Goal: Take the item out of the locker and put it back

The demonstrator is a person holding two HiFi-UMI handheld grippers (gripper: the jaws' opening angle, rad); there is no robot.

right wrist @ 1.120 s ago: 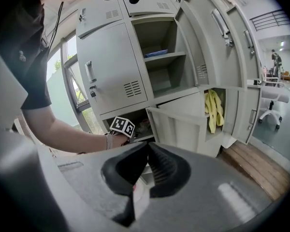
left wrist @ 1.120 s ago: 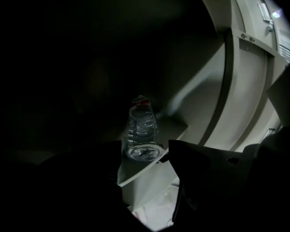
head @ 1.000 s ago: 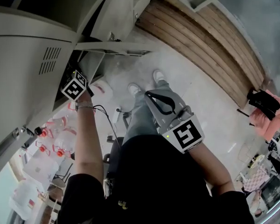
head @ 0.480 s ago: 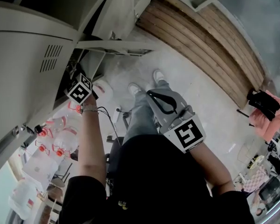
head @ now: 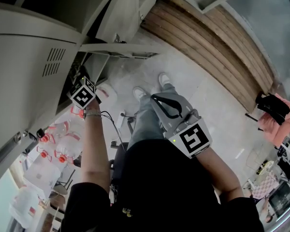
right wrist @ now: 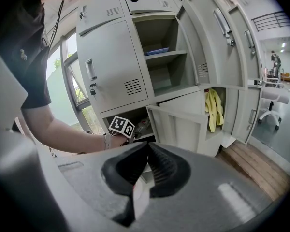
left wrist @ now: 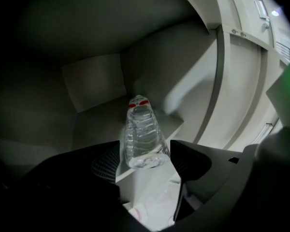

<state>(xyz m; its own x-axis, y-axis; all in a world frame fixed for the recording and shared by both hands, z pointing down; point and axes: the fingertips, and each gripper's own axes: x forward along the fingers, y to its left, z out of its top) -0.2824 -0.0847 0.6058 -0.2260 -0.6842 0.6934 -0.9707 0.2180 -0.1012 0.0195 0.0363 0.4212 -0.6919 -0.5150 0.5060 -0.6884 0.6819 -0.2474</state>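
We see the left gripper (left wrist: 146, 159) at the mouth of the low locker (left wrist: 241, 76) compartment. Its jaws have just been opening. They now stand wide, one on each side of the clear bottle (left wrist: 143, 137), very near its base but, as far as we can judge, not pressing on it any more. The bottle lies on its side on the shelf (left wrist: 174, 124), red cap to the back, base at the front edge twd the camera.

In the head view this gripper's marker cube (head: 83, 94) sits a little nearer to the person than a second ago, approx. the same as half a second ago.

The right gripper (right wrist: 147, 146) has its jaws closed together w/ nothing between them. It is held back by the person's body and has no part in this step.

Our judgement for the task: the bottle is back in the locker and just let go, i.e. the put-back is nearly done. What is left is to draw the left gripper straight out w/o touching the base, because a round bottle lying at the edge can roll off easily.
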